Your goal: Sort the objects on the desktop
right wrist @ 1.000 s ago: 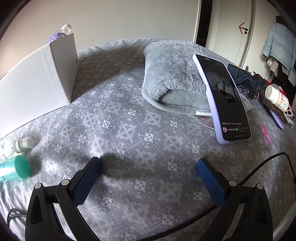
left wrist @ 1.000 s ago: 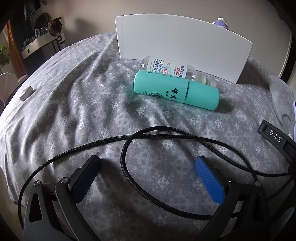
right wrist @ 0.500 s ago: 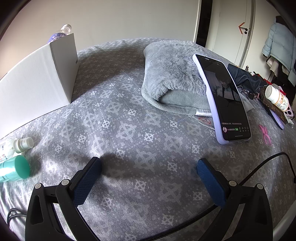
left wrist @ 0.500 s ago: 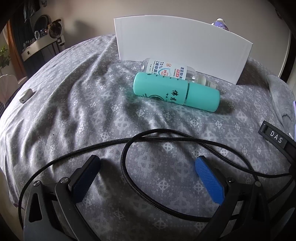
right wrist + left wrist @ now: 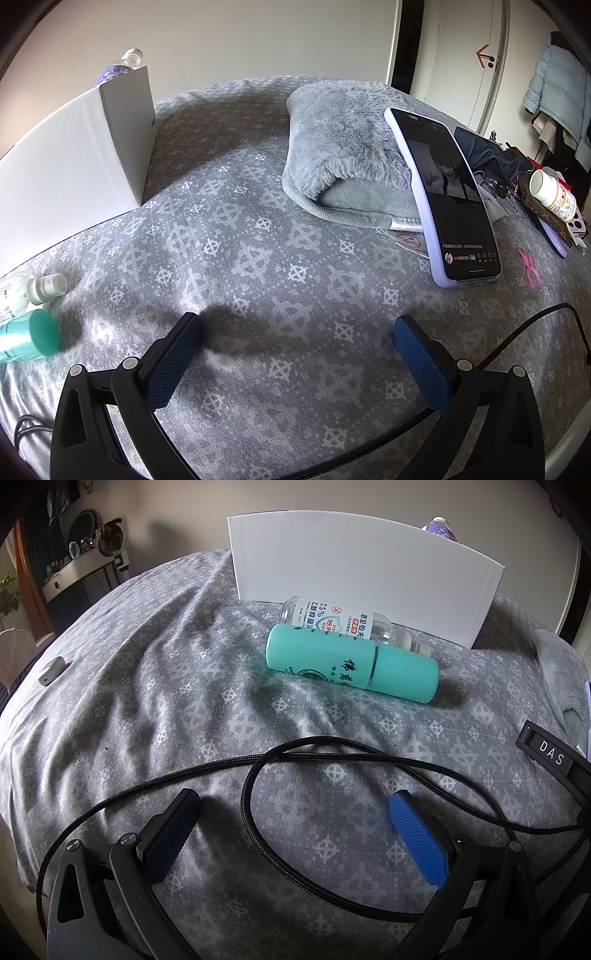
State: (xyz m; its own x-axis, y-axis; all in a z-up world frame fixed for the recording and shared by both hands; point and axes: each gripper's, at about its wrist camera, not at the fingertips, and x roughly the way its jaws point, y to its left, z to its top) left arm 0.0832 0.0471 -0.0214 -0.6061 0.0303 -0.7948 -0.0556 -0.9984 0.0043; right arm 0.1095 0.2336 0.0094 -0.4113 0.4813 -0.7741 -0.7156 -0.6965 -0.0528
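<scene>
A teal bottle (image 5: 351,664) lies on its side on the grey patterned cloth, touching a clear sanitizer bottle (image 5: 340,622) behind it. Both lie in front of a white box (image 5: 362,576). My left gripper (image 5: 295,812) is open and empty, low over a looped black cable (image 5: 332,760), well short of the bottles. My right gripper (image 5: 295,336) is open and empty over bare cloth. In the right wrist view the teal bottle (image 5: 26,338) and the sanitizer's cap (image 5: 46,288) sit at the far left, and the box (image 5: 74,155) stands at the left.
A fluffy grey pouch (image 5: 343,155) holds a propped phone (image 5: 450,199). A pill bottle (image 5: 552,194), a pink clip (image 5: 528,267) and dark clutter lie at the right edge. A small white device (image 5: 51,670) lies far left. A water bottle (image 5: 441,526) stands behind the box.
The left gripper has drifted slightly, so the bottles sit marginally lower in its view. The right gripper has not moved.
</scene>
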